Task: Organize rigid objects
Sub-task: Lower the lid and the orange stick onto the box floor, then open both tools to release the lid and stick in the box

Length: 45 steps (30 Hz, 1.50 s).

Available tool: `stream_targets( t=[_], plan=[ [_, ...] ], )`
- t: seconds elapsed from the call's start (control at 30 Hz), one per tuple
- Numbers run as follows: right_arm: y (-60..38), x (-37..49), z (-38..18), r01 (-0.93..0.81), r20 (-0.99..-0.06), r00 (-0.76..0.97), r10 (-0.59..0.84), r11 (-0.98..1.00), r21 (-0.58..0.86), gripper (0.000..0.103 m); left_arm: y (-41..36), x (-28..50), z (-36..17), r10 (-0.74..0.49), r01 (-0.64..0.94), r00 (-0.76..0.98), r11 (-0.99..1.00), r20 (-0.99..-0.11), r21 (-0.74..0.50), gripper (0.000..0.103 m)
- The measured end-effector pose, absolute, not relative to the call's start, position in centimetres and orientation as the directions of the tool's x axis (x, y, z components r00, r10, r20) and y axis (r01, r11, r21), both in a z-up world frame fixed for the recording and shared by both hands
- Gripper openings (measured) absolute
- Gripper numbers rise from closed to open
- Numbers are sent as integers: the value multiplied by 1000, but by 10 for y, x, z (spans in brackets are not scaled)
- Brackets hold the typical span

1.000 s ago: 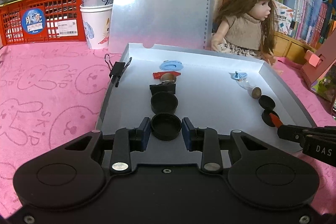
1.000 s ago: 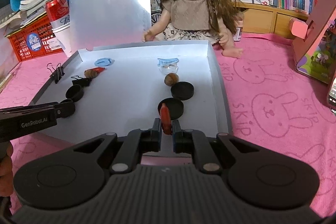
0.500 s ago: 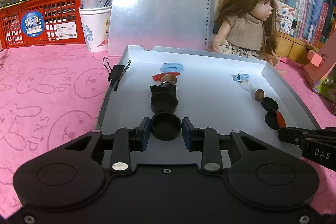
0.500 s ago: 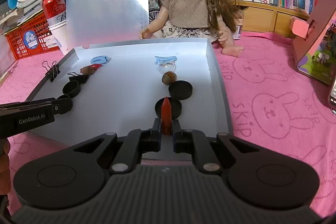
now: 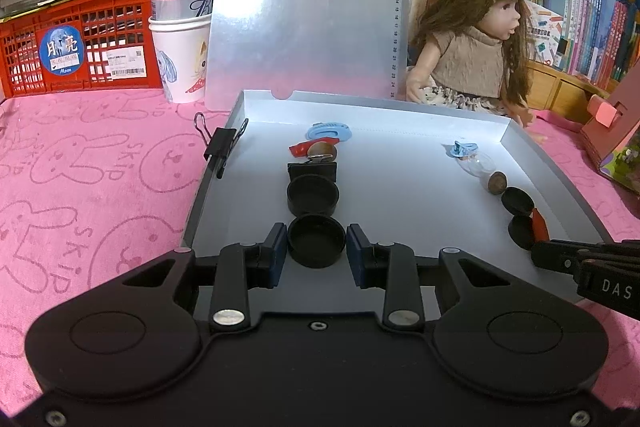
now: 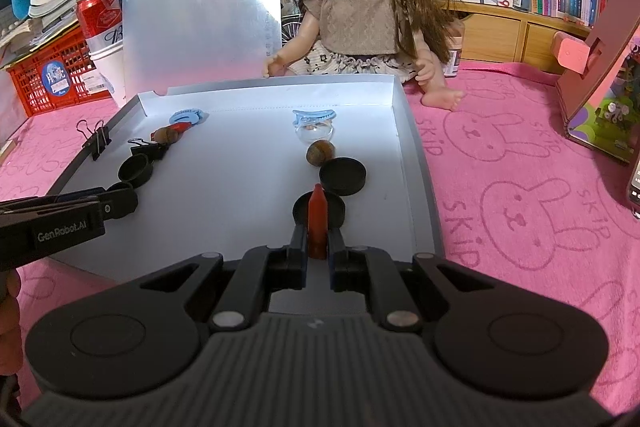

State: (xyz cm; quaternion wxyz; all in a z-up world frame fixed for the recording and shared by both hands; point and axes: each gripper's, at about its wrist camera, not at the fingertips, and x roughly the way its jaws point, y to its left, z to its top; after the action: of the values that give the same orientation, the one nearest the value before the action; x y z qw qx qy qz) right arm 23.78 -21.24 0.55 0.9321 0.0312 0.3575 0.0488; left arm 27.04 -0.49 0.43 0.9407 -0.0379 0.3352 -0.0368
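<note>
A grey tray (image 5: pixel 400 195) holds two rows of small things. The left row runs from a blue clip (image 5: pixel 329 131) past a red piece (image 5: pixel 302 148), a nut (image 5: pixel 322 150) and a binder clip (image 5: pixel 312 169) to a black cap (image 5: pixel 313 193). My left gripper (image 5: pixel 317 247) is shut on the nearest black cap (image 5: pixel 316 239) of that row. The right row has a blue clip (image 6: pixel 314 115), a clear piece (image 6: pixel 315 134), a nut (image 6: pixel 320 151) and two black caps (image 6: pixel 343 175). My right gripper (image 6: pixel 317 247) is shut on a red crayon-like piece (image 6: pixel 317 219), which points forward over the nearer cap (image 6: pixel 336 213).
A binder clip (image 5: pixel 220 147) grips the tray's left rim. A doll (image 6: pixel 360 11) sits behind the tray beside an upright translucent sheet (image 5: pixel 304 7). A cup with a red can (image 5: pixel 182 59) and a red basket (image 5: pixel 72 47) stand at the back left, a cardboard house (image 6: pixel 600 67) at the right.
The red piece in my right gripper has swung from tilted left to pointing straight ahead. The left gripper and its cap have stayed put.
</note>
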Motion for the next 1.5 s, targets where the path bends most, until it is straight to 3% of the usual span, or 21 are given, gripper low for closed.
stream_targets(
  t=[1.1,1.23,1.33,1.5],
  plan=[
    [-212,237,5,-68,-660,742,116,993,99,18,-5,271,4,-91,44,774,995,-626,-90,31],
    [-214,236,5,-66,-657,744,122,992,109,21,-5,270,4,-90,41,774,995,-626,-92,31],
    [-215,235,6,-63,-655,745,125,991,118,38,-5,269,4,-88,43,774,995,-627,-87,33],
    [-215,234,6,-58,-651,749,126,991,124,42,-7,266,5,-98,52,773,994,-627,-92,39]
  ],
)
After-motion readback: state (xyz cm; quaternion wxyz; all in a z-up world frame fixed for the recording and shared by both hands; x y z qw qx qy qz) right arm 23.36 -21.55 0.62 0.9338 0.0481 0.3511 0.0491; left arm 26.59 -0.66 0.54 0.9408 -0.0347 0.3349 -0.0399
